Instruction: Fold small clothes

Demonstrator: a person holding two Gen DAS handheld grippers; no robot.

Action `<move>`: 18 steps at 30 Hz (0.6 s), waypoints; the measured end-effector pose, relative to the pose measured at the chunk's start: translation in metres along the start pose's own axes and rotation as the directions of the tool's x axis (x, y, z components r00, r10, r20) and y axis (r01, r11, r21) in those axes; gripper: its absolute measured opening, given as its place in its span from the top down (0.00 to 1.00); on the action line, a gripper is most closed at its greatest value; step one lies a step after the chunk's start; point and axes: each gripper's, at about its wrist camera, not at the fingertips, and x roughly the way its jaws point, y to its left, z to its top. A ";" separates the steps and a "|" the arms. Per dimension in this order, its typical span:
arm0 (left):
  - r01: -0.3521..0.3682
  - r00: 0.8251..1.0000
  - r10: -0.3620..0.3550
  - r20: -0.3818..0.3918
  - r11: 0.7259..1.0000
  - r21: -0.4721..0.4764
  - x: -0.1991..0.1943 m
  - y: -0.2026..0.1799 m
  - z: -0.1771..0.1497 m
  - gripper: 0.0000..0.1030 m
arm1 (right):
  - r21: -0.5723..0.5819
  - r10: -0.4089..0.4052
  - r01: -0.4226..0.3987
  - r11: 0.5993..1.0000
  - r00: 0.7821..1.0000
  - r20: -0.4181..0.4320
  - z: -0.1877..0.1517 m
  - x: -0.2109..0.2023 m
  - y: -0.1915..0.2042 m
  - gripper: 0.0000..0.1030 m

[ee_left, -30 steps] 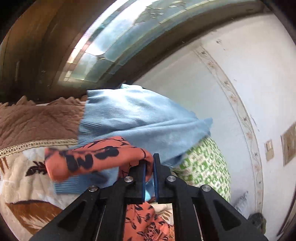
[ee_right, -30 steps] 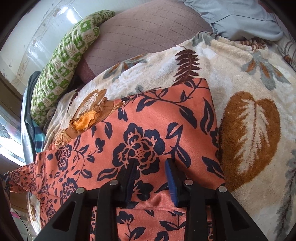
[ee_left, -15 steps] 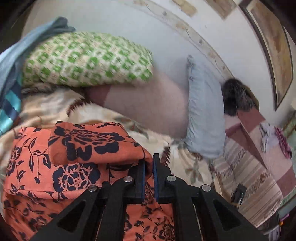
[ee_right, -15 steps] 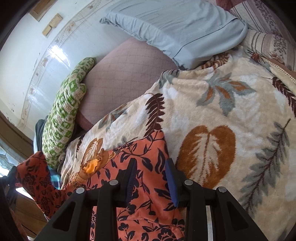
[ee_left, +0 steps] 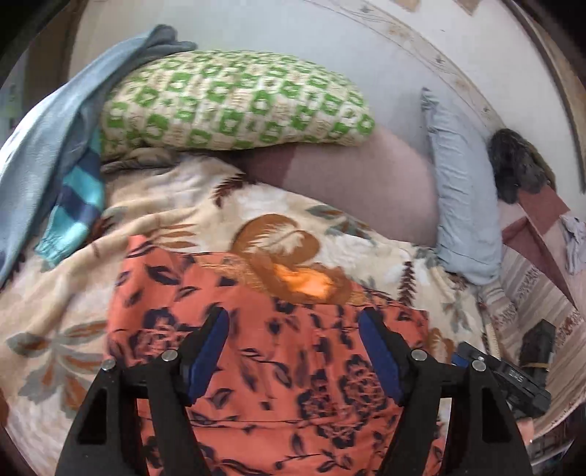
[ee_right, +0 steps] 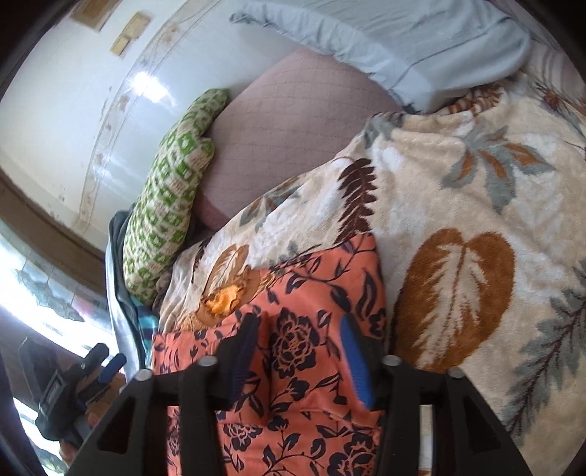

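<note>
Left wrist view: your left gripper (ee_left: 293, 329) has just been opening, its jaws now wide apart above the orange garment (ee_left: 278, 388), gripping nothing. The garment lies flat on the leaf-print blanket (ee_left: 175, 205). Behind it a green pillow (ee_left: 234, 106) lies on a mauve cushion (ee_left: 370, 186) against the white wall (ee_left: 293, 33), a blue pillow (ee_left: 465, 205) to the right, a blue cloth (ee_left: 44, 146) to the left. At lower right you can see your right gripper (ee_left: 501, 377) poking in.

Right wrist view: your right gripper (ee_right: 300, 326) has just been opening too, its jaws spread over the garment's (ee_right: 311, 366) edge, pads clear of it. The blanket (ee_right: 457, 175) fills the right side, the wall (ee_right: 73, 91) and a window (ee_right: 33, 289) the left. Your left gripper (ee_right: 106, 359) shows at lower left.
</note>
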 end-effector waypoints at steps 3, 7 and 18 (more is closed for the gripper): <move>-0.089 0.996 0.086 -0.035 0.990 -0.105 0.009 0.058 -0.011 0.28 | -0.244 -0.071 0.047 0.969 0.994 -0.088 -0.025 0.027 0.045 0.34; -0.183 0.980 0.167 -0.113 0.971 -0.155 0.031 0.097 -0.029 0.29 | -0.549 -0.211 0.100 0.830 0.967 -0.144 -0.064 0.057 0.083 0.34; -0.222 0.962 0.204 -0.182 0.971 -0.087 0.059 0.096 -0.046 0.29 | -0.689 -0.294 0.189 0.699 0.955 -0.036 -0.084 0.084 0.107 0.35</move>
